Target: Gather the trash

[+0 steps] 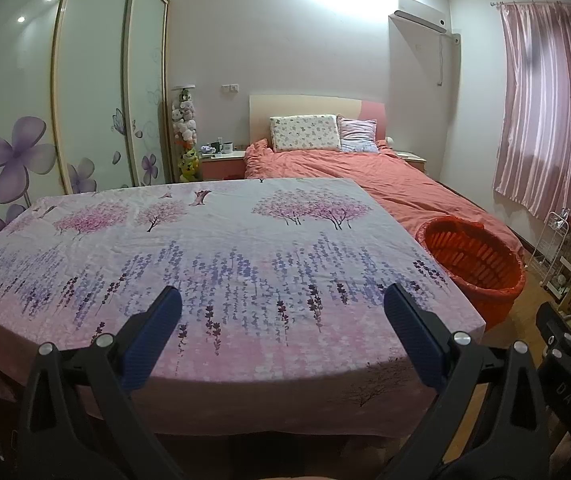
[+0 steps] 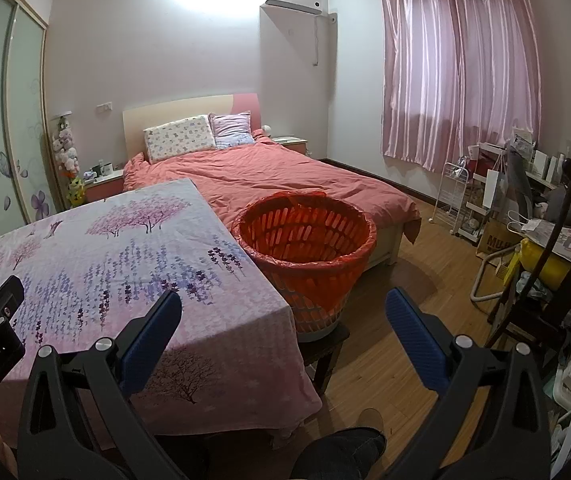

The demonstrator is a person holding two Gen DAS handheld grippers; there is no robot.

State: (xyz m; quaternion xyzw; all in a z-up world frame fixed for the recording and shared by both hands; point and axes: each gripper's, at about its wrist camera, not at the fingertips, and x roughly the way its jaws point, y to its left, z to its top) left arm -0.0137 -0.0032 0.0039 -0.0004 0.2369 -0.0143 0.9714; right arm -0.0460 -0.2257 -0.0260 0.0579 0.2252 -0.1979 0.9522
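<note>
A: What's nearest?

B: The left claw [image 1: 281, 312], its blue pads [image 1: 153, 336] spread wide over the worktop [image 1: 221, 240]. It holds nothing and touches nothing. The right claw [image 2: 283, 316] is just as wide and bare, hanging past the worktop's right corner, above the floor [image 2: 385, 360].

A: And the worktop?

B: Covered by a pink and lilac cloth printed with trees and lavender sprigs. No trash shows on it in either view.

A: Where does the trash go, then?

B: A basket [image 2: 309, 240] stands just beside the worktop's right edge, on a dark stool [image 2: 325, 344]. It is round, orange-red, with slotted walls, and a red bag lines it, folded over the rim. From the left wrist view the basket [image 1: 473, 260] sits at the far right, and what shows of its inside looks empty.

A: Behind it?

B: A bed [image 2: 285, 176] with a salmon quilt and two pillows against the headboard. To the right, a cluttered chair [image 2: 545, 256] and a white rack [image 2: 453, 196] near the pink curtain [image 2: 461, 72]. A dark trouser leg [image 2: 341, 452] shows at the bottom of the right wrist view.
</note>
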